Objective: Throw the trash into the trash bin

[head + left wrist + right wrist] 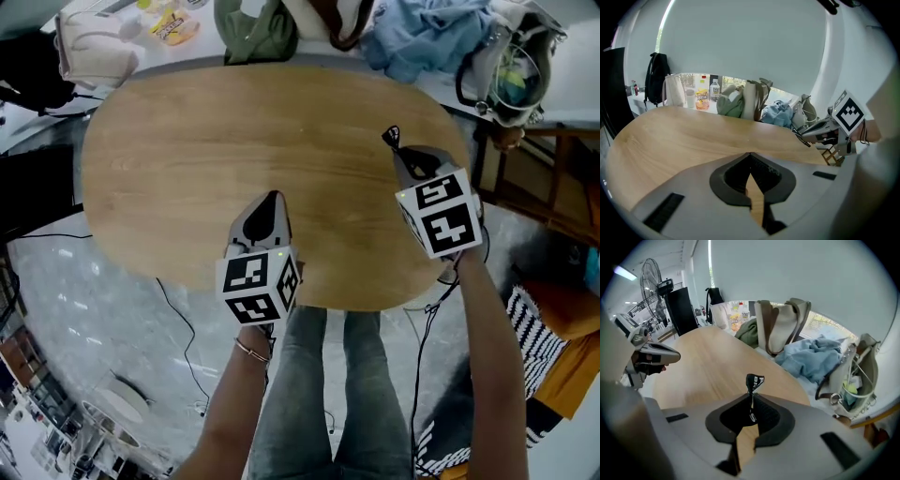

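A small black wrapper with white print [755, 381] sticks up from the tips of my right gripper [751, 394], which is shut on it. In the head view the wrapper [391, 137] shows at that gripper's [397, 152] tip, over the right part of the oval wooden table [206, 159]. My left gripper [273, 198] hangs over the table's near edge. Its jaws [750, 154] meet with nothing between them. Each gripper shows in the other's view: the right gripper [802, 136] and the left gripper [674, 355]. No trash bin is in view.
Along the table's far edge lie a white bag [94, 47], green cloth [253, 33], a beige bag [780, 324], blue cloth [422, 33] and a clear bag [516, 70]. A wooden frame [553, 187] stands at the right. Cables [183, 328] run across the floor. A fan [651, 282] stands far left.
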Action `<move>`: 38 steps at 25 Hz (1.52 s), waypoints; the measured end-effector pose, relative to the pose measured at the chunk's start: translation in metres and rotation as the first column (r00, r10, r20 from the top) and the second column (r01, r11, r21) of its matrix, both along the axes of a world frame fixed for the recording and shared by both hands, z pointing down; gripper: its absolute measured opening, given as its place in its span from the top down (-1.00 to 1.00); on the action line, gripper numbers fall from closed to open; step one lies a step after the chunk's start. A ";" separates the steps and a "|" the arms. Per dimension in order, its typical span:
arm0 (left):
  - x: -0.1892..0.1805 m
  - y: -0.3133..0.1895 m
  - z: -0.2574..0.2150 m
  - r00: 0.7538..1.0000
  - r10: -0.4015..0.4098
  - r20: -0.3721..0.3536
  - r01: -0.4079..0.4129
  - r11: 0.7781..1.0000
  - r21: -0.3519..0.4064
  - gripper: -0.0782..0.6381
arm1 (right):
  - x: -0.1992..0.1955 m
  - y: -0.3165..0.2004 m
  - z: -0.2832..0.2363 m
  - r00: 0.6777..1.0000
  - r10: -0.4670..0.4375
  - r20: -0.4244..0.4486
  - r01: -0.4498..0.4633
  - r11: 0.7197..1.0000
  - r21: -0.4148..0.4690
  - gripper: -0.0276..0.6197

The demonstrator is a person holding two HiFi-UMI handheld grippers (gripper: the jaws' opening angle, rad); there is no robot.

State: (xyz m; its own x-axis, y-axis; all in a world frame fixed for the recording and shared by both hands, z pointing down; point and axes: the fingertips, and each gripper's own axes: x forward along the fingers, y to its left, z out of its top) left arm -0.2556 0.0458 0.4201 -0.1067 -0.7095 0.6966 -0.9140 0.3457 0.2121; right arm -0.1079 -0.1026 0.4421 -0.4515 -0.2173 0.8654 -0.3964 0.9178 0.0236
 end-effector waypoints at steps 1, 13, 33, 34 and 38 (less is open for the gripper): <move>0.012 -0.004 0.000 1.000 0.016 -0.001 -0.016 1.000 0.000 0.75 | 0.015 -0.001 -0.001 1.000 0.017 -0.003 -0.017 1.000 -0.001 0.82; 0.152 -0.038 -0.001 0.976 0.215 -0.017 -0.216 0.976 -0.015 0.75 | 0.183 -0.010 -0.006 0.970 0.242 -0.005 -0.242 0.970 -0.001 0.83; 0.332 -0.073 0.032 0.825 0.564 -0.043 -0.565 0.821 -0.079 0.75 | 0.383 0.049 0.069 0.794 0.606 -0.047 -0.607 0.786 -0.121 0.83; 0.337 -0.072 0.035 0.818 0.574 -0.045 -0.575 0.814 -0.085 0.75 | 0.386 0.053 0.075 0.786 0.616 -0.049 -0.617 0.776 -0.132 0.83; 0.348 -0.071 0.047 0.800 0.599 -0.044 -0.600 0.793 -0.103 0.75 | 0.395 0.068 0.100 0.752 0.657 -0.056 -0.656 0.737 -0.164 0.83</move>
